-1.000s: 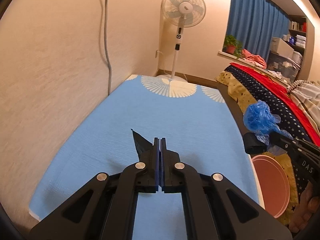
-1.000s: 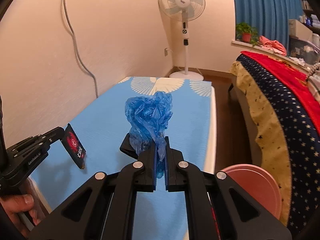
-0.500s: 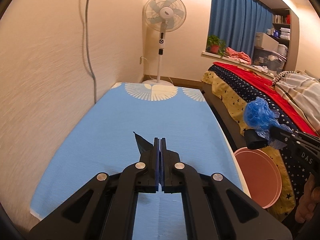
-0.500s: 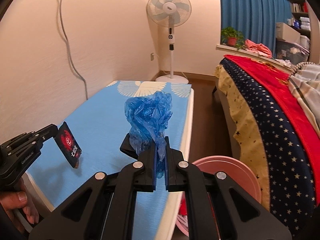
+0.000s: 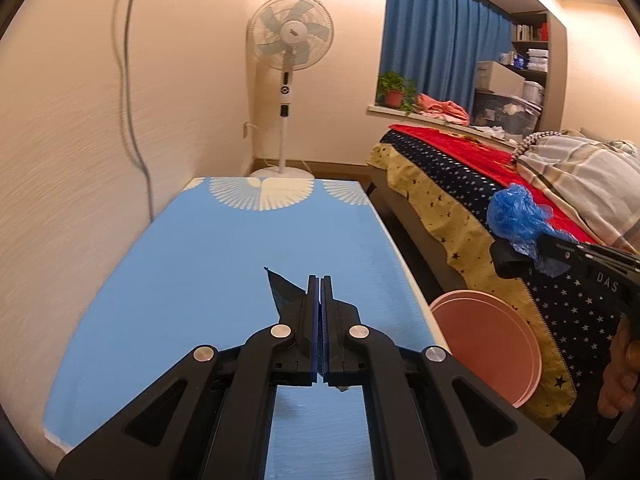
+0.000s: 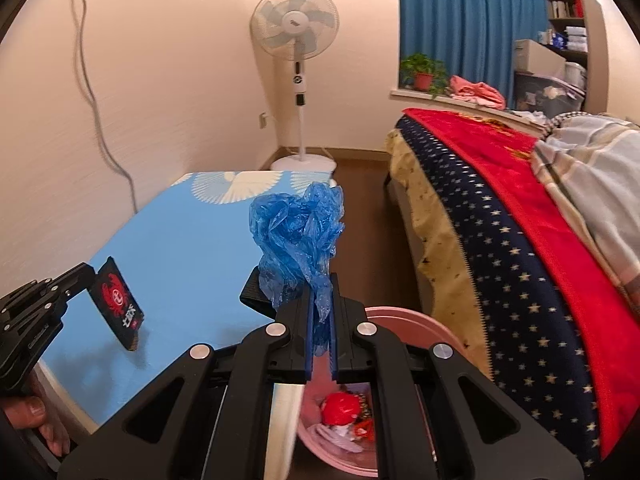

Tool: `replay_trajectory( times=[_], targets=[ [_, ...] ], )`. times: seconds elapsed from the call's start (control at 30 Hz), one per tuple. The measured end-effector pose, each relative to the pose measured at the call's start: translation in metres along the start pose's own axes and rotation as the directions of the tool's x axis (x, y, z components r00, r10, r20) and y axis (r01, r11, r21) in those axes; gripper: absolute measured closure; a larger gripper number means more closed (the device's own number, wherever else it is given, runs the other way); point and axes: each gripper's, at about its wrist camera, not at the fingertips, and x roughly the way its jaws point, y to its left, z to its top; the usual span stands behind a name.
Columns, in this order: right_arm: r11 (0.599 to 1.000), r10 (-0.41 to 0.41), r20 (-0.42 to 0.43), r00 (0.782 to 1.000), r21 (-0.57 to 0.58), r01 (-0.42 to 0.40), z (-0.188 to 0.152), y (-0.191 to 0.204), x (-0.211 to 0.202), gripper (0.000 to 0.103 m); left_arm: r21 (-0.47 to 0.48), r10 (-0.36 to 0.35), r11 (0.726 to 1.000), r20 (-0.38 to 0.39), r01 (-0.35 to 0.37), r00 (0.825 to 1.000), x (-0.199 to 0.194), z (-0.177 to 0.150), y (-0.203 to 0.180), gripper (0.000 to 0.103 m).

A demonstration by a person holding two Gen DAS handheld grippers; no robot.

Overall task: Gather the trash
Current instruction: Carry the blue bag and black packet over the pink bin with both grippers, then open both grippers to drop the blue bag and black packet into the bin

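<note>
Lettering "DAS" is read on the right gripper, clamped on a crumpled blue bag above the pink bin; a black wrapper with red emblem is pinched by the left gripper over the blue table.

The table stands against the wall, with the fan behind its far end. The bin sits on the floor between the table and the bed, trash inside it.
</note>
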Motion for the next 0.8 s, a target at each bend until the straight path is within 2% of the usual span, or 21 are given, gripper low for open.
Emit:
replay_trajectory(
  times=[0.2, 0.47, 0.63, 0.8],
  targets=[
    [0.996, -0.082, -0.001, 0.997, 0.018, 0.082, -0.003, -0.024, -0.008, 0.097, 0.027, -0.054, 0.998, 0.003, 0.054, 0.999, 0.004, 0.002, -0.018, 0.102],
    [0.982, -0.167, -0.061, 0.984, 0.075, 0.171, -0.009, -0.053, 0.001, 0.097, 0.08, -0.155, 0.985, 0.007, 0.154, 0.988, 0.009, 0.005, -0.058, 0.102],
    [0.976, -0.189, -0.076, 0.979, 0.096, 0.195, -0.011, -0.063, 0.005, 0.097, 0.128, -0.248, 0.961, -0.002, 0.247, 0.969, 0.015, 0.004, -0.094, 0.102],
    [0.969, -0.206, -0.092, 0.974, 0.118, 0.216, -0.013, -0.073, 0.007, 0.097, 0.166, -0.339, 0.927, -0.022, 0.338, 0.941, 0.025, 0.0, -0.127, 0.102]
  ],
)
